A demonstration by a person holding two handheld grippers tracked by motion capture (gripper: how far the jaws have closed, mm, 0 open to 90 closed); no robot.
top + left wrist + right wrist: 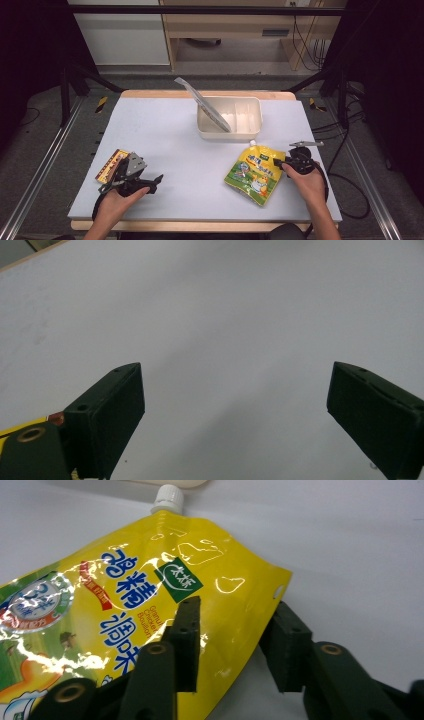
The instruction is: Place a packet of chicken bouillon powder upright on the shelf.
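White tray (252,131) beyond yellow pouch (253,174)

the yellow spouted pouch (150,605) has big blue chinese characters reading 鸡精调味, with small latin print beside them that looks like "granulated chicken bouillon". there's a green diamond logo with white characters too small to make out. the packet (111,165) by the left hand isn't legible.
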